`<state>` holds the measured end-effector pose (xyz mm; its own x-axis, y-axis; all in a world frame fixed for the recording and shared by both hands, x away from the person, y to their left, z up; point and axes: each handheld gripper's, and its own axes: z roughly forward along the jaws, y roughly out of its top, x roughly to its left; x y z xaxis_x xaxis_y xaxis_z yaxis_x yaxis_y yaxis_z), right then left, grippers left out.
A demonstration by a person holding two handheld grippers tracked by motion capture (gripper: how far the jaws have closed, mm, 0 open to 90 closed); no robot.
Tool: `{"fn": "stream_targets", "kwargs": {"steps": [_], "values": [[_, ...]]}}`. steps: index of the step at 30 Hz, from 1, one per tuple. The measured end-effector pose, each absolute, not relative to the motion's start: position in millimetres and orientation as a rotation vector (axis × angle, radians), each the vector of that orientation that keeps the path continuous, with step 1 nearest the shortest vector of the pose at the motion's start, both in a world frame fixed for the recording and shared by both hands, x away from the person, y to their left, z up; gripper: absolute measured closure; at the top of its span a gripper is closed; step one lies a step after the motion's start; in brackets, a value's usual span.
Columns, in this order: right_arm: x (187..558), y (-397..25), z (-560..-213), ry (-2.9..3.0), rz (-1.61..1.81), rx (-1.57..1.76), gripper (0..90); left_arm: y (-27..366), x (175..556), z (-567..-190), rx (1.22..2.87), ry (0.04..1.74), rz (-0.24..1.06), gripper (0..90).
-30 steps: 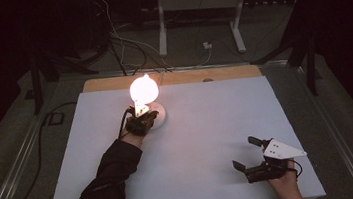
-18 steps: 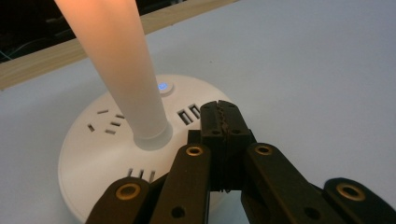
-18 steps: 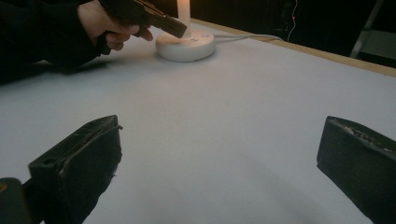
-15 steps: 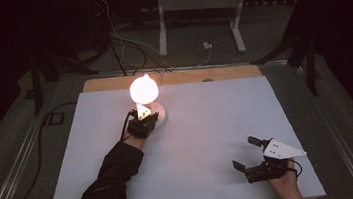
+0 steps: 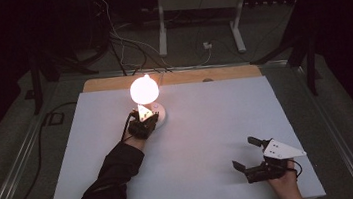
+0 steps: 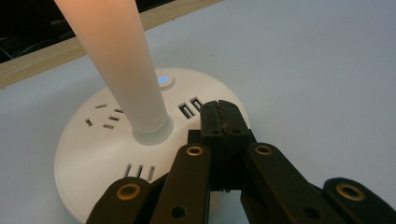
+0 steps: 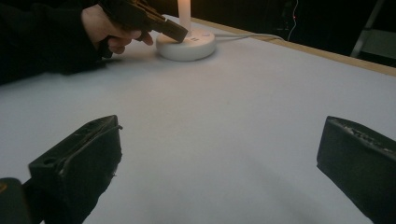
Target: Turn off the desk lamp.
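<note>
overhead view, two low close gripper views

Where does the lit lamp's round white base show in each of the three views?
High view: lamp base, upper left of centre, beside the left gripper.
Left gripper view: centre left, under the shut jaws.
Right gripper view: top centre.
Shared landmark: the glowing lamp stem.

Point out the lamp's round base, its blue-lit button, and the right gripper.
lamp base (image 6: pixel 88 154), left gripper view, bare top of the disc left of the stem
blue-lit button (image 6: pixel 163 80), left gripper view, its glowing centre
right gripper (image 5: pixel 249 152), high view, midway between its spread fingertips
</note>
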<state>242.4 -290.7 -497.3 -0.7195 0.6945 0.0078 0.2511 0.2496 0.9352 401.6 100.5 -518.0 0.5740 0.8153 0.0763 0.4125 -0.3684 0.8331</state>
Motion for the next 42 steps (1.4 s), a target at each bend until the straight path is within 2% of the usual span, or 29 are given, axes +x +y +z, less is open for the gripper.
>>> {"fn": "stream_targets", "kwargs": {"steps": [12, 42], "values": [[243, -291, -497, 2.118, 1.474, 0.864, 0.0, 109, 400, -496, 1.909, 0.994, 0.582, 90.0], [242, -291, -497, 2.117, 1.475, 0.863, 0.0, 106, 403, -510, 1.948, 1.002, 0.579, 90.0]]}}
